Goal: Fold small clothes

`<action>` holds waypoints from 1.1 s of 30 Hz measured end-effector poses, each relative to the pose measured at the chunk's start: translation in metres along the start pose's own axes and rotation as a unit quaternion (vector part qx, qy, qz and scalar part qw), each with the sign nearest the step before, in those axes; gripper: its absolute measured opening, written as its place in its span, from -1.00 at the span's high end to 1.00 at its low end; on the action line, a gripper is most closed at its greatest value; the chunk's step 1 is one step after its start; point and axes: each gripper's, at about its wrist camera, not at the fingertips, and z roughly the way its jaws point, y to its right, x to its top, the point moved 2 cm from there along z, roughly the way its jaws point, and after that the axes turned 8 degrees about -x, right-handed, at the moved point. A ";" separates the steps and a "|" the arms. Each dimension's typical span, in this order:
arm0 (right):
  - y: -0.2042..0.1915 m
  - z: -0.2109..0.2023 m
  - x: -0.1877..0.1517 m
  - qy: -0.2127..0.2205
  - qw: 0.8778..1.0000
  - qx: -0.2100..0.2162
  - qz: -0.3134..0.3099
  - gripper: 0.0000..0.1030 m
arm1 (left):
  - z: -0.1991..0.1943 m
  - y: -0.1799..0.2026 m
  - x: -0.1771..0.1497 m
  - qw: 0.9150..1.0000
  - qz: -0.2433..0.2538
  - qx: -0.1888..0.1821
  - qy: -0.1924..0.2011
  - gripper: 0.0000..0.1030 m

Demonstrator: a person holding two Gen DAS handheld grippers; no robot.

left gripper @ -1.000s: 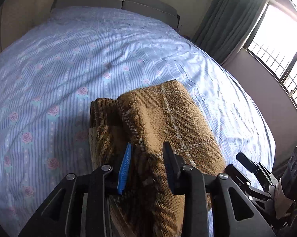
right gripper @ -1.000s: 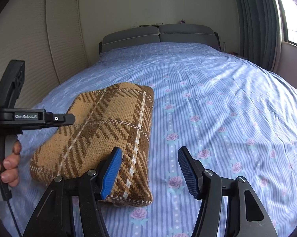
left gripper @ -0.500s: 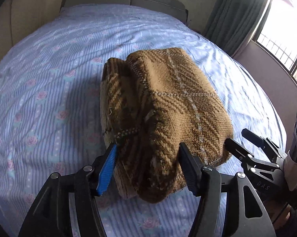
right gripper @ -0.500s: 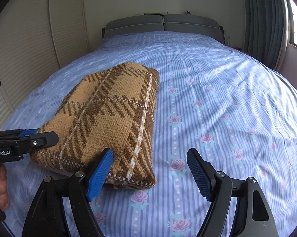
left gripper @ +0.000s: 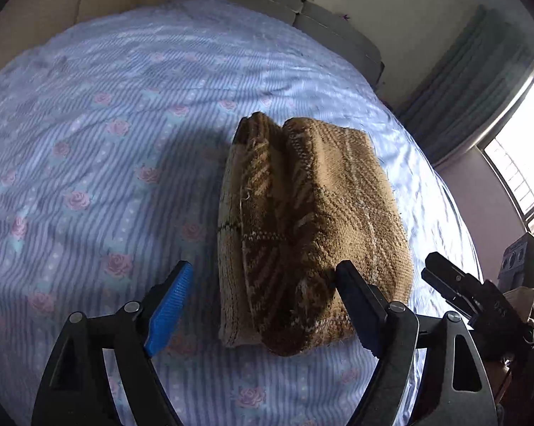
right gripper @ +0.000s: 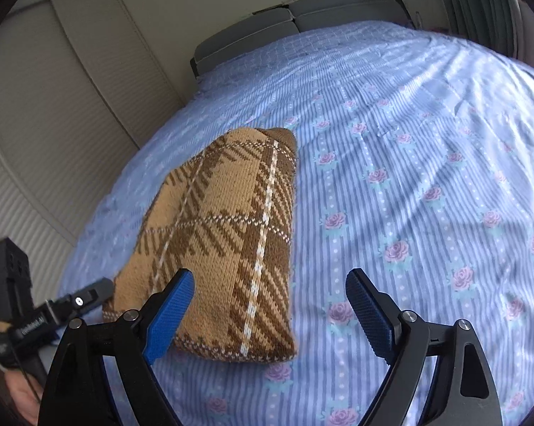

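A folded brown plaid knit garment (left gripper: 313,220) lies on the bed, its layered edges facing the left wrist view. My left gripper (left gripper: 267,305) is just short of its near end, jaws opening. The blue pad (left gripper: 171,309) stands clear of the cloth, while the other finger (left gripper: 359,305) is close beside it. In the right wrist view the garment (right gripper: 224,234) shows its plaid top. My right gripper (right gripper: 270,316) hovers over its near right corner, jaws opening and pressing on nothing. Each gripper also shows in the other's view: right gripper (left gripper: 458,291), left gripper (right gripper: 89,294).
The bed carries a blue striped sheet with pink roses (right gripper: 426,184), with grey headboard cushions (right gripper: 302,17) at the far end. Louvred closet doors (right gripper: 53,124) stand left of the bed. Curtains (left gripper: 480,88) and a bright window (left gripper: 522,163) are on the right. A hand (right gripper: 18,394) holds the left gripper.
Both grippers have opened wider. The left one has let go of the garment's folded end and drawn back, and the garment now rests flat on the sheet.
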 end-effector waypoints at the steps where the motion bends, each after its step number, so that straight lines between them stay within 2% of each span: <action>1: 0.004 0.006 0.005 -0.013 1.000 0.008 0.012 -0.72 | 0.002 -0.003 0.001 1.000 -0.016 -0.009 -0.001 -0.61; 6: 0.006 0.039 0.023 -0.076 0.996 0.043 0.029 -0.72 | 0.008 -0.006 -0.001 0.998 -0.056 -0.023 -0.002 -0.66; 10: -0.002 0.060 0.030 -0.105 0.992 0.066 0.026 -0.72 | 0.018 -0.010 -0.004 0.996 -0.074 -0.042 -0.006 -0.66; 15: -0.007 0.083 0.042 -0.142 0.984 0.102 0.035 -0.72 | 0.028 -0.029 -0.009 0.988 -0.114 -0.101 -0.013 -0.66; 18: -0.013 0.095 0.047 -0.160 0.979 0.119 0.032 -0.72 | 0.034 -0.032 -0.010 0.984 -0.128 -0.122 -0.019 -0.66; 24: -0.025 0.123 0.053 -0.203 0.967 0.149 0.048 -0.72 | 0.042 -0.026 -0.011 0.986 -0.117 -0.118 -0.023 -0.60; 27: -0.028 0.130 0.053 -0.220 0.960 0.163 0.065 -0.71 | 0.040 -0.024 -0.013 0.986 -0.118 -0.115 -0.025 -0.47; 29: -0.029 0.131 0.054 -0.220 0.960 0.160 0.062 -0.64 | 0.037 -0.020 -0.015 0.987 -0.115 -0.110 -0.026 -0.39; 33: -0.032 0.127 0.055 -0.216 0.962 0.159 0.054 -0.36 | 0.034 -0.007 -0.013 0.989 -0.105 -0.098 -0.025 -0.26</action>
